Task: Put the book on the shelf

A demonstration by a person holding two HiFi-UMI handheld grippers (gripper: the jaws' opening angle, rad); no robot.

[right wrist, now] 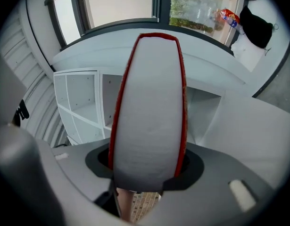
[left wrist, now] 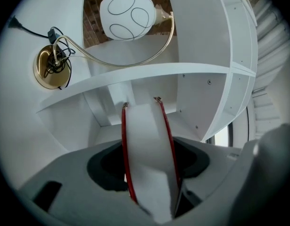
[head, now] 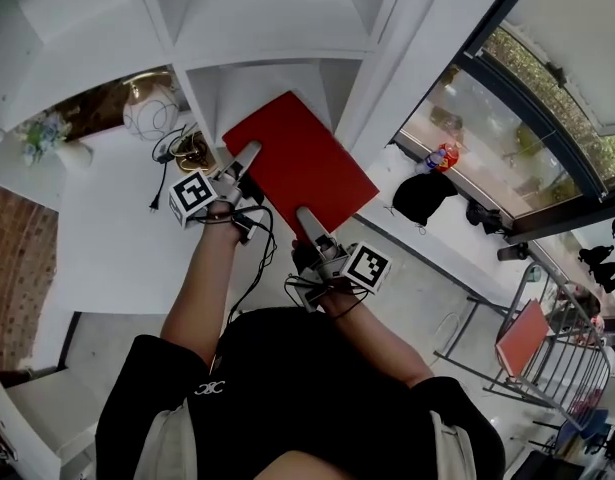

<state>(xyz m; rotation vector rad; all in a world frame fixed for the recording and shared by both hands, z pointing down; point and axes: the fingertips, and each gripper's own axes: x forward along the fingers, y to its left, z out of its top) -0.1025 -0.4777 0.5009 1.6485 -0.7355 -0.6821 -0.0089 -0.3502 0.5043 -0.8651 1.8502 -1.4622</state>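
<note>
- Jaws on both grippers are gripping the red book (head: 302, 158): the left gripper (head: 249, 153) is clamping the edge at centre left of the head view, and the right gripper (head: 305, 216) is clamping the edge nearest the person. In each gripper view the page block is filling the gap between the jaws.
- Spreading across the top of the head view, the white shelf (head: 277, 53) is showing an open compartment just beyond the book's far corner. The book is hanging in the air in front of it, not yet inside.
- A white surface (head: 107, 228) is lying at left and carrying a lamp.
- Because the book is sitting diagonally to the compartment, a corner is likely to catch the divider or upper board. That could twist the book out of either grip.
- The lamp (head: 150, 108) and its cable (head: 172, 153) are sitting near the left gripper, so a sideways swing risks snagging the cable or knocking the lamp.
</note>
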